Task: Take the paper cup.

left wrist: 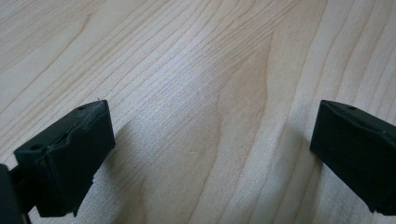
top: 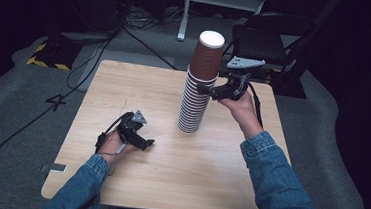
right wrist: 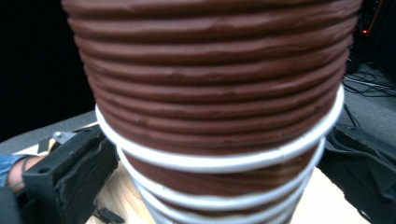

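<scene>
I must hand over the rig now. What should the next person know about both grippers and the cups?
Left gripper: open, holding nothing, resting low over the bare table.
Right gripper: open, jaws on either side of the cup stack, just below the top cup; not closed on it yet.
Cups: one tall upside-down stack near the table's middle, top cup sitting higher than the rest.
Done: the right gripper is lined up at the stack.
Left: probably close on the top cup and lift it off; no cup stands apart from the stack.

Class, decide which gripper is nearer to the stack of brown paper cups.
Right. The right gripper has its jaws at the stack of brown paper cups, near the top; the left gripper rests low on the table, well apart.
</scene>
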Tool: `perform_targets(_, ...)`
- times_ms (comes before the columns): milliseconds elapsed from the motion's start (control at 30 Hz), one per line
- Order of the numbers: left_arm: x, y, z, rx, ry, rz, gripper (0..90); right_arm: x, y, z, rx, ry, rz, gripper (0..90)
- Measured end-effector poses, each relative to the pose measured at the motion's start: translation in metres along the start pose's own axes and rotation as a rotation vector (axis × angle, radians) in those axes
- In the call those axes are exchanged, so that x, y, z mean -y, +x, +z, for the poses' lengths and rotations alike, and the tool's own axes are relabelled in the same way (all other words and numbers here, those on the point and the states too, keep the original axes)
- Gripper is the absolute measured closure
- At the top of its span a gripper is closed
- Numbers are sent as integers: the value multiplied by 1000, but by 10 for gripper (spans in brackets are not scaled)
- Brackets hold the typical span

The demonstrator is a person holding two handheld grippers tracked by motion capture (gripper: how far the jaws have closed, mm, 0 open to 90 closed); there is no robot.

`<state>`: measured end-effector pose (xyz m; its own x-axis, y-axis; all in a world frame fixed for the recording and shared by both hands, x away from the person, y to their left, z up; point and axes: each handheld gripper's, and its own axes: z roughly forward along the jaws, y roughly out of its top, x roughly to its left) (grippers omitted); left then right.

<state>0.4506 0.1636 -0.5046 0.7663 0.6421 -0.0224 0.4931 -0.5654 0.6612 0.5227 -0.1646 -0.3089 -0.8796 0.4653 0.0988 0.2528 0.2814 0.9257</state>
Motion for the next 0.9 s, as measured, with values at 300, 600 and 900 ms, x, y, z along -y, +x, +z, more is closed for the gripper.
perform_targets(300,0,0,1,-2,0,-2,0,1,-5,9,-37,-38,24,0)
perform_targets(600,-1,0,1,-1,-1,-3,0,1,-5,13,-36,-41,13,2)
perform_targets(900,-3,5,-4,46,-22,-52,0,-1,-6,12,-44,-23,6,9)
